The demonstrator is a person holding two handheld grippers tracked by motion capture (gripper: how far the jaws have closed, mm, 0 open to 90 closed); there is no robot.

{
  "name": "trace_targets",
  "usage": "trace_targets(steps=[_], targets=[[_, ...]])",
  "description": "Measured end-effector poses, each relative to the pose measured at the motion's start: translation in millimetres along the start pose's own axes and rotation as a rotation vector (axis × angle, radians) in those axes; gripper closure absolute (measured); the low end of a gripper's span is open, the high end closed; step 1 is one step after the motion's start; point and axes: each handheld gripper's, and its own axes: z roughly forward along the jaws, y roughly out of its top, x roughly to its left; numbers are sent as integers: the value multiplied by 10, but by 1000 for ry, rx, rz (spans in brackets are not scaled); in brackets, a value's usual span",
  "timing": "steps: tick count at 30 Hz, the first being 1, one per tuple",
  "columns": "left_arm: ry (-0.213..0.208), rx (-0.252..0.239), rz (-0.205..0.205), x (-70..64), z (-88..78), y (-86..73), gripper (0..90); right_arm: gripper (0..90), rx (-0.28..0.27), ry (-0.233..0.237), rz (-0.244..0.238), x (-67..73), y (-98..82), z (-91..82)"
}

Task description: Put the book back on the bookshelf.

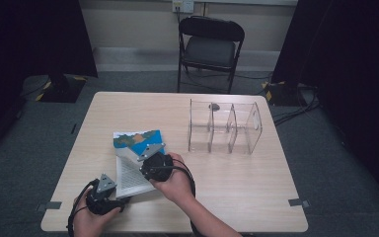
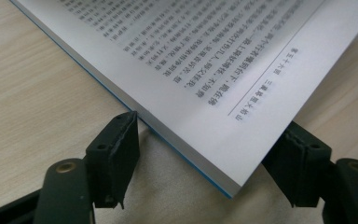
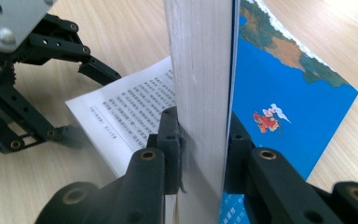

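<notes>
An open book lies at the table's front left. Its blue illustrated cover [image 1: 135, 139] [image 3: 284, 93] faces up, and printed pages [image 1: 131, 177] [image 2: 205, 51] are spread toward me. My right gripper [image 1: 144, 159] [image 3: 203, 123] is shut on a thick block of pages [image 3: 200, 56], which stands upright on edge. My left gripper [image 1: 122, 198] [image 2: 209, 140] [image 3: 86, 102] sits low on the table. Its jaws straddle the near corner of the flat page stack. One pad [image 2: 119, 149] is at the stack's edge and the page overhangs the other. I see no firm squeeze.
A clear plastic organizer [image 1: 224, 128] with three compartments stands at the table's back right, a small dark thing inside near its far wall. A black folding chair [image 1: 209, 44] stands beyond the table. Cables trail from both grippers near the front edge.
</notes>
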Motion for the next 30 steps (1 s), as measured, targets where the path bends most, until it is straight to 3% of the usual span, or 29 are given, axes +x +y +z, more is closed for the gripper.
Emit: trace_targets(steps=[2,3,4,8,20,24,30], targets=[[-5,-15,-19,27,-30,11,368,745,4,1,1,6,-1,2],[26,-36,10,72,-77,5,500,745,4,-4,-9,10,-10,6],[-7,-53,-29,108,-79,-1,525,745,5,-5,-10,8,-12,2],[-43,-59,-44,139,-69,-12,527,745,3,-2,-9,10,-31,-5],[-58,-48,-62,119,-47,4,509,728,21,7,-28,83,-208,105],[-58,-69,-62,107,-61,17,508,720,38,12,-32,122,-305,169],[-59,-75,-61,98,-66,34,508,689,16,21,-27,135,-374,197]])
